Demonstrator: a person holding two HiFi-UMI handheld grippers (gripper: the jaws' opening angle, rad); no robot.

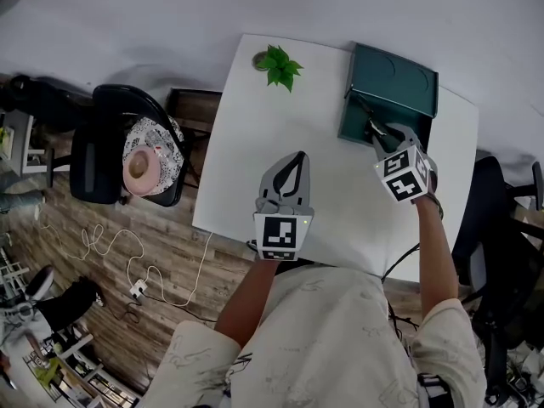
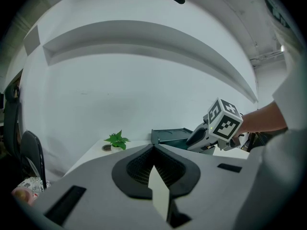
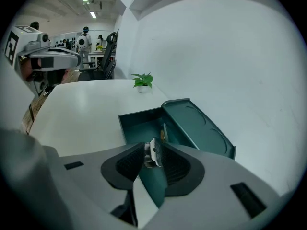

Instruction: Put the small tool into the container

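Note:
A small metal tool (image 3: 153, 152) is pinched between the jaws of my right gripper (image 3: 153, 153), which is shut on it. That gripper (image 1: 375, 131) hovers at the near edge of the open dark green container (image 1: 357, 122), whose lid (image 1: 396, 78) leans back behind it. The inside of the container (image 3: 140, 124) shows a thin brownish item by the hinge. My left gripper (image 1: 294, 165) is held over the middle of the white table (image 1: 255, 151), shut with nothing in it. From the left gripper view, the right gripper (image 2: 194, 142) appears in front of the container (image 2: 169, 135).
A small potted plant (image 1: 278, 65) stands at the table's far edge. Left of the table are a black chair (image 1: 110, 147) with a pink item on it and a white cable (image 1: 127, 262) on the wooden floor. Another dark chair (image 1: 489, 219) stands at the right.

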